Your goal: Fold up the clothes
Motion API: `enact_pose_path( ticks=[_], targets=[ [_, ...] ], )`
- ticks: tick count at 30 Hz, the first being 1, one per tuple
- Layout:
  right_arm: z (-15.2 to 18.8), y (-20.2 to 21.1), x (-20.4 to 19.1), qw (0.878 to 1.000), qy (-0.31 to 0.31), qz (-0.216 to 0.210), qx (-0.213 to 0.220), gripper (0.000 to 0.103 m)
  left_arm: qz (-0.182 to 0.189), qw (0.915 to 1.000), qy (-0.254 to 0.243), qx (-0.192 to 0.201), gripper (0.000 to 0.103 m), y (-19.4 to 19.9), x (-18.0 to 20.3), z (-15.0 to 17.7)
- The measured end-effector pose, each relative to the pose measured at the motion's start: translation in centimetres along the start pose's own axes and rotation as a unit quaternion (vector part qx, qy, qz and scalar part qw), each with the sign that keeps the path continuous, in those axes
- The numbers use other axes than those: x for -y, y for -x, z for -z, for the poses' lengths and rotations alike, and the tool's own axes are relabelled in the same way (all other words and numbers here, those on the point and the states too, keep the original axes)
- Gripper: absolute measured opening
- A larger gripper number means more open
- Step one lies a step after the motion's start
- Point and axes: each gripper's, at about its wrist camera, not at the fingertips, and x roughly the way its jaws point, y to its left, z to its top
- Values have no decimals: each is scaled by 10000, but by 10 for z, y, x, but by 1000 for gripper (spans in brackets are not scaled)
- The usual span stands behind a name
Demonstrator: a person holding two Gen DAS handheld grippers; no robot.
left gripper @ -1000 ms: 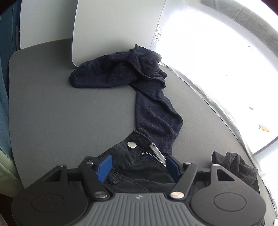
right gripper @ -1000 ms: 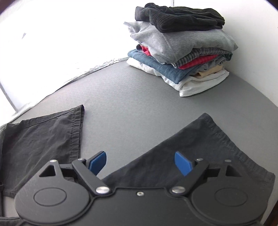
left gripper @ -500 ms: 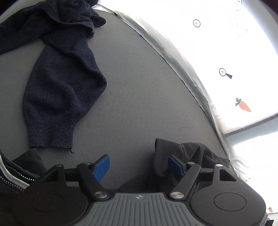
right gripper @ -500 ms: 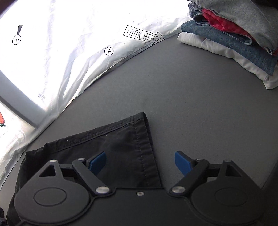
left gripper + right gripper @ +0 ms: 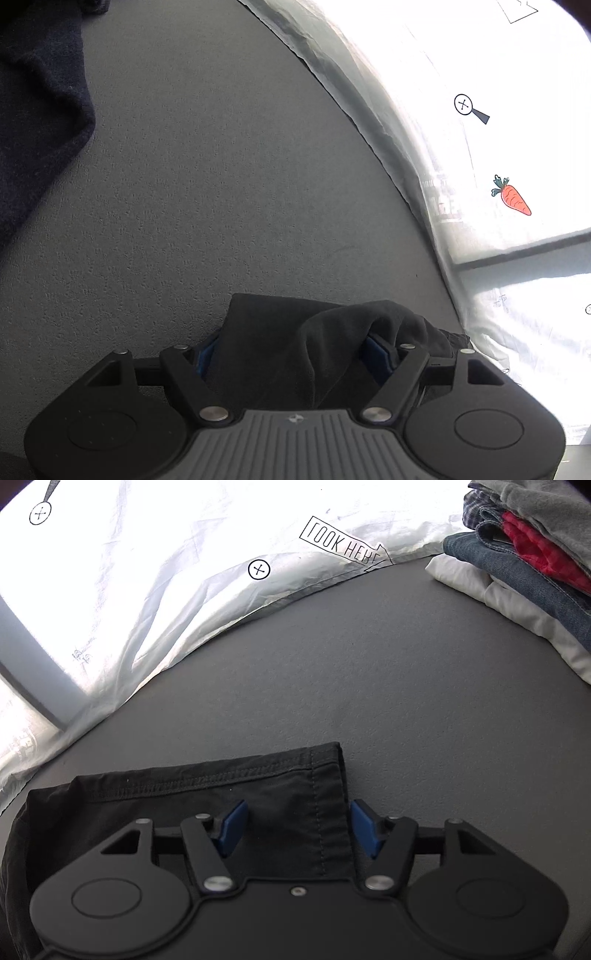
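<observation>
Item: black trousers (image 5: 207, 812), lying on the grey counter (image 5: 388, 686); one leg hem flat, stitched edge facing away from the right tool.

Right tool (image 5: 297, 825): jaws spread, blue pads either side of the hem's side seam, nothing pinched.

Left tool (image 5: 291, 356): jaws wide apart, a rumpled bunch of the dark trouser cloth (image 5: 332, 343) mounded between them and hiding most of both pads; not clamped.

Step in hand, by judgement: taking hold of both ends of the leg for a fold. Done well, the right tool closes squarely over the hem corner, catching both layers at the seam; the left gathers only the top ridge of the bunch, not the folds beneath, so the leg lifts smooth.

Left view only: navy knit sweater (image 5: 33, 122) at far left, well apart; carrot print (image 5: 513, 197) on the white sheet (image 5: 461, 55) beyond the counter edge.

Right view only: stack of folded clothes (image 5: 528, 565) at far right; "LOOK HERE" label (image 5: 343, 546) on the sheet.
</observation>
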Motion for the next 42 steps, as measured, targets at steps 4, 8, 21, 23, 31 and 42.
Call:
enact_pose_path(
  ticks=[4,8,21,23,31,42],
  targets=[
    [0,9,9,9992,-172,-286,221,15,-3,9997,52,226,35,6,4,2],
    [-8,29,-3,9960,-190,-546,688,8,-75,9990,74,441,16,16,11,2],
    [-62,181,-48,9273,828,-1575,3293,8,655,9718,-1303,1851,13,143,82,37],
    [-54,165,-29,9473,632,-1227,2891,11,681,9701,-1541,1745,14,143,85,56],
    [55,106,83,9950,-690,241,678,21,763,9471,-3110,191,14,92,118,170],
    [85,136,121,9901,-1125,363,758,30,149,9423,-2875,-1709,18,-1,66,210]
  ],
)
